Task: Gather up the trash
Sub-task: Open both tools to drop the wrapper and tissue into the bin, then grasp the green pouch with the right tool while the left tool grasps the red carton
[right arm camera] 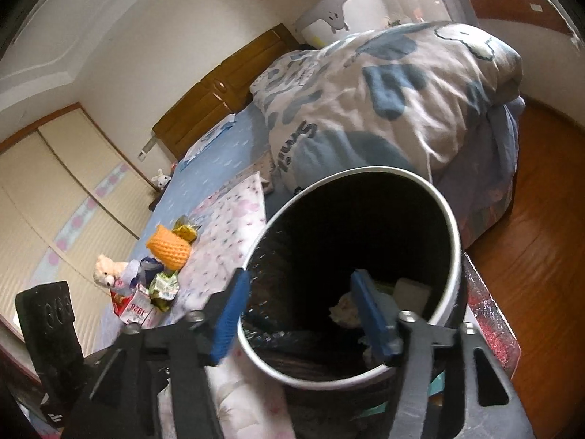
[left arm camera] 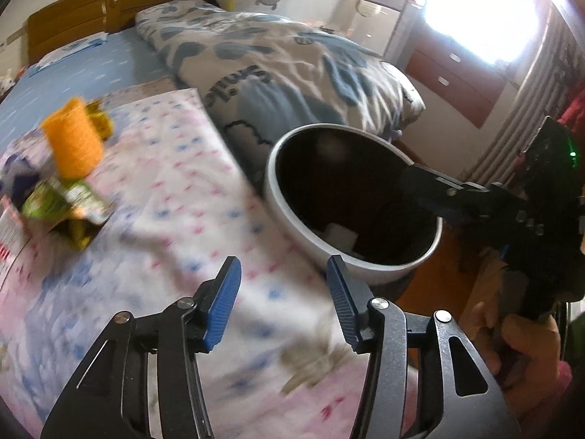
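Note:
A round trash bin with a white rim [left arm camera: 292,219] [right arm camera: 453,256] and black liner stands beside the bed, with white and crumpled trash [right arm camera: 411,291] at its bottom. My right gripper [right arm camera: 303,314] is open and empty, hovering over the bin's mouth; it shows in the left wrist view [left arm camera: 431,190] reaching over the rim. My left gripper [left arm camera: 283,303] is open and empty above the pink floral bedsheet. A trash pile lies on the bed: an orange foam net [left arm camera: 73,142] [right arm camera: 170,248], a green wrapper [left arm camera: 62,201] [right arm camera: 164,287], a milk carton [right arm camera: 133,309].
A folded blue-patterned duvet [left arm camera: 278,62] lies on the bed behind the bin. A small plush bear [right arm camera: 106,270] sits by the trash pile. A wooden headboard [left arm camera: 91,11], drawers [left arm camera: 453,84] and wood floor [right arm camera: 541,219] surround the bed.

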